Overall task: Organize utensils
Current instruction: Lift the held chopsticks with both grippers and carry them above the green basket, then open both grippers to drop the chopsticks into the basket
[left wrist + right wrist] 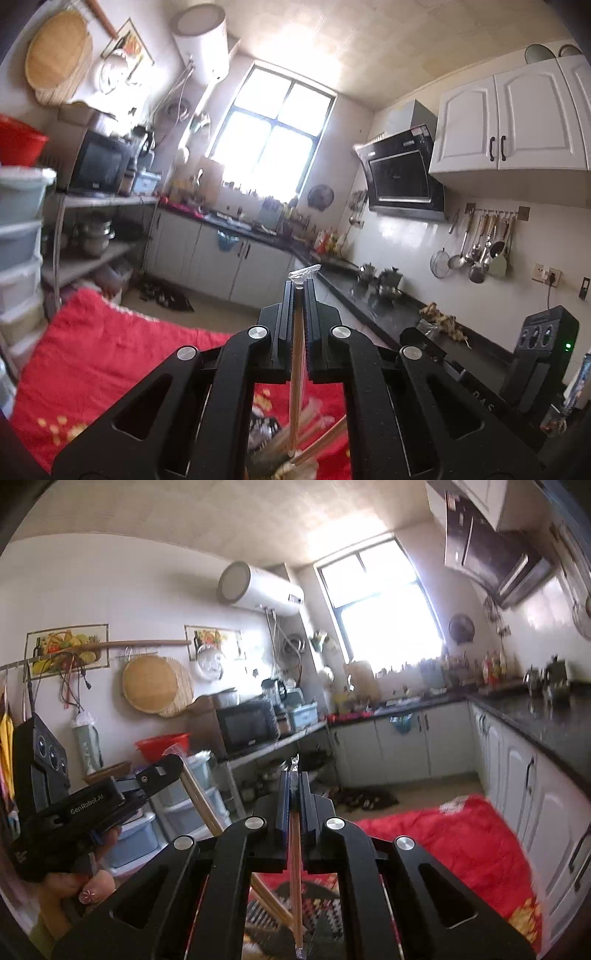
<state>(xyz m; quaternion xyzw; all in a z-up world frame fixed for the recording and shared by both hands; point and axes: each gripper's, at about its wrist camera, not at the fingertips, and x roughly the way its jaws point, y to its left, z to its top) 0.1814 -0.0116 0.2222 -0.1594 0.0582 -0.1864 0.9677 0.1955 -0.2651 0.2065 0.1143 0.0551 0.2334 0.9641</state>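
Observation:
My left gripper (299, 288) is shut on a pair of wooden chopsticks in a clear wrapper (295, 369); the wrapper end sticks out past the fingertips. More wooden chopsticks (321, 443) lie below on the red cloth (110, 362). My right gripper (294, 775) is shut on another wrapped pair of chopsticks (295, 878), which runs down between the jaws. The left gripper also shows in the right wrist view (168, 766), held up at the left with its chopsticks (199, 801) slanting down. Both grippers are raised and point into the room.
A black counter (388, 314) with kettles runs along the right wall. Hanging ladles and spoons (476, 243) are on a wall rail. A shelf with a microwave (99, 162), stacked plastic drawers (18, 240) and a red basin (162, 744) stand at the left.

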